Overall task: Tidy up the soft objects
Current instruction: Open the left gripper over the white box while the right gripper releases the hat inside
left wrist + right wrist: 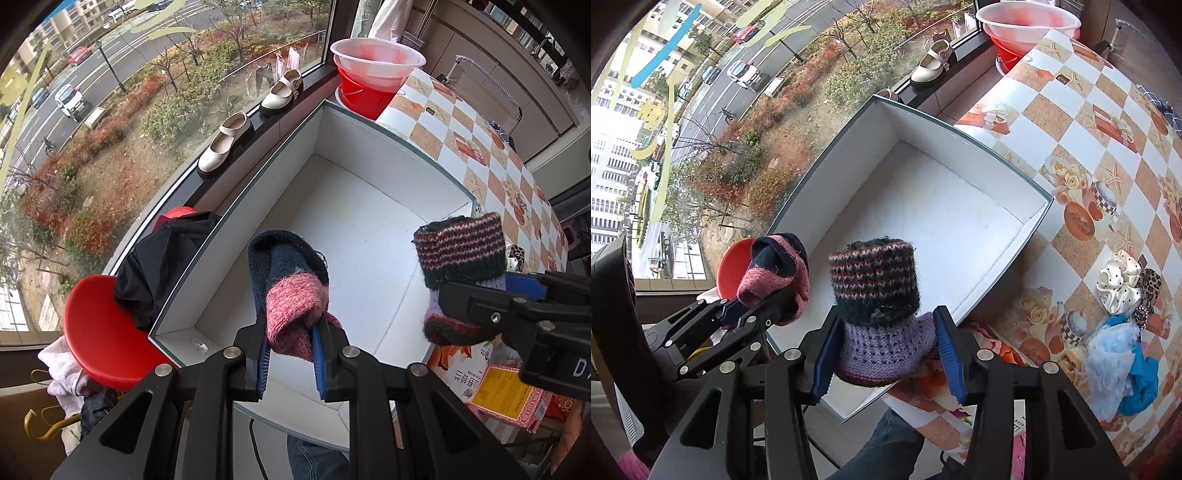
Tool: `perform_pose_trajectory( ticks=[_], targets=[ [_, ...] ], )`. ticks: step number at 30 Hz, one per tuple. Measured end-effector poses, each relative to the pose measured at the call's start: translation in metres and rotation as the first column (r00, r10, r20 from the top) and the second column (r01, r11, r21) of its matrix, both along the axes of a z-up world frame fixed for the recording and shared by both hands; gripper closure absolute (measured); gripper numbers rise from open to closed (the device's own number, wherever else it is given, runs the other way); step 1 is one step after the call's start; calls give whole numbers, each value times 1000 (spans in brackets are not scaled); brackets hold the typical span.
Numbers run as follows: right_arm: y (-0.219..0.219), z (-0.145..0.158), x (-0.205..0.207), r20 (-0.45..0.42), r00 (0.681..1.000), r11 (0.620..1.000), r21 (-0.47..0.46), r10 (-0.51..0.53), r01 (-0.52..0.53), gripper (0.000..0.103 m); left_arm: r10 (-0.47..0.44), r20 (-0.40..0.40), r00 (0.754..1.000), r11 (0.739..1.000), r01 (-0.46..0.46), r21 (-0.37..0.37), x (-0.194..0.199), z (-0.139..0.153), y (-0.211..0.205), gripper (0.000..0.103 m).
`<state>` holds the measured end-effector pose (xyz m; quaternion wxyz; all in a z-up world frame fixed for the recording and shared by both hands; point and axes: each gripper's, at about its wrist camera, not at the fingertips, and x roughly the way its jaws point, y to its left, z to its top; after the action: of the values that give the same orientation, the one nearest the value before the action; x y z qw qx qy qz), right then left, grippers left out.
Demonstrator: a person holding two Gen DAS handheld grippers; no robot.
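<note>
Left gripper [290, 354]: blue-padded fingers [263, 363] narrow, clamped on the pink end of a pink-and-navy knitted sock [291, 291], held above the near end of an open white box [332, 140]; sock's navy part raised beyond the fingertips. Same gripper [746, 310] and sock [775, 273] seen at left in the right wrist view, over the box's near left corner.

Right gripper [886, 354]: fingers [949, 354] partly spread, pressed against both sides of the lilac band of a striped knitted sock [875, 291]; dark striped cuff upright above the pads, over the near edge of the box [1030, 184]. Same sock [458, 258] and gripper [491, 306] seen at right in the left wrist view.

Box interior white, set at the window-side edge of a table under a checked tablecloth [1108, 122]. Near the cloth's right edge: a white dotted scrunchie [1117, 284], a leopard-print scrunchie [1150, 284] touching it, and a blue fabric heap [1123, 373] just below. A printed carton [506, 395] at the box's near right corner. Beyond the box, on the window sill: two cream shoes [225, 144]; at the far corner, a red bucket [364, 96] with a clear basin on top. Left of the box: a red chair [99, 332] bearing a black garment [162, 266].
</note>
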<state>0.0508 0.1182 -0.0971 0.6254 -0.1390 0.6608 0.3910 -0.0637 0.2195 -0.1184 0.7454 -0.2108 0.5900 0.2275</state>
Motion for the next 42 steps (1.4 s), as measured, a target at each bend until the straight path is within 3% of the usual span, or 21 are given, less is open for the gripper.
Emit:
perform_pose_trajectory(
  ticks=[3,5,7,8,9,12,14,15,16,19,22,27,33,42],
  targets=[
    [1,-2,1,-2,1000,1000,4,-5,5,52,-6,7,1000,1000,6,-1,1,0,-1,78],
    [1,-4,3,-8,1000,1000,14,-16,16,50,-16,11,1000,1000,16,11,3,1,-3,66],
    [-1,-6,7,-24,999,999,21,-39,40,35,-19,15,1000,1000,19,16,3,2,-3,30],
    [-3,-6,9,-31,998,998,26,-57,57,23,-17,26,1000,1000,17,9,3,2,-3,22],
    [-5,-6,11,-38,997,997,32,-72,74,17,-11,42,999,1000,10,3,3,3,-1,19],
    [-13,-4,19,-54,992,993,39,-110,112,17,16,48,999,1000,-15,-28,3,3,4,18],
    [-22,0,25,-64,988,989,43,-142,145,16,36,49,998,997,-33,-73,5,2,8,11],
    [-29,3,29,-78,984,985,51,-158,162,3,40,53,998,995,-35,-92,6,2,9,9],
    [-37,6,32,-92,980,981,64,-178,184,0,36,60,998,994,-29,-104,8,3,9,9],
    [-66,20,43,-141,960,962,91,-244,258,0,-19,90,996,993,30,-118,15,10,-2,9],
    [-99,34,52,-180,930,932,115,-322,345,0,-130,129,983,971,153,-186,24,16,-25,9],
    [-147,56,42,-201,906,905,136,-373,403,0,-304,131,944,936,322,-143,43,23,-72,9],
    [-193,54,-7,-244,882,890,121,-403,440,0,-392,115,913,905,405,-131,62,21,-100,8],
    [-259,21,-79,-313,771,802,45,-555,595,0,-534,69,843,838,538,-88,75,17,-148,8]
  ],
)
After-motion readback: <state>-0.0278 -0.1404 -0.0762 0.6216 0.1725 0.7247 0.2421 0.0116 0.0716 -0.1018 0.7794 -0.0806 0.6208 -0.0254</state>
